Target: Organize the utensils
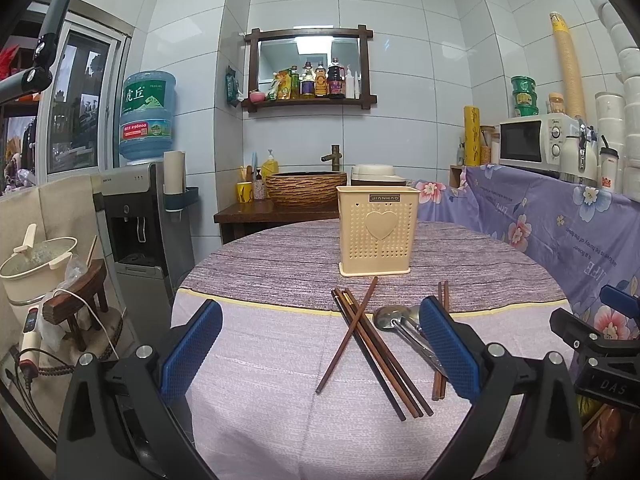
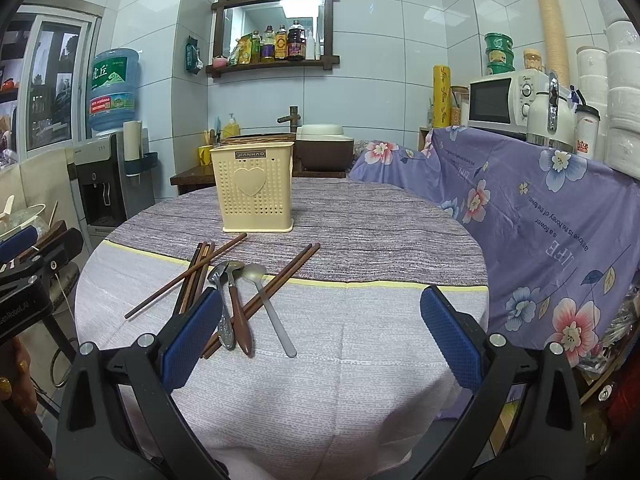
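A cream perforated utensil holder with a heart stands upright on the round table; it also shows in the right wrist view. In front of it lie several brown chopsticks crossed in a loose pile, and spoons. In the right wrist view the chopsticks and three spoons lie left of centre. My left gripper is open and empty above the near table, the pile between its fingers. My right gripper is open and empty, to the right of the spoons.
The table has a purple and lilac cloth. A floral sheet drapes a counter on the right with a microwave. A water dispenser and a pot stand left. A basin sits behind the table.
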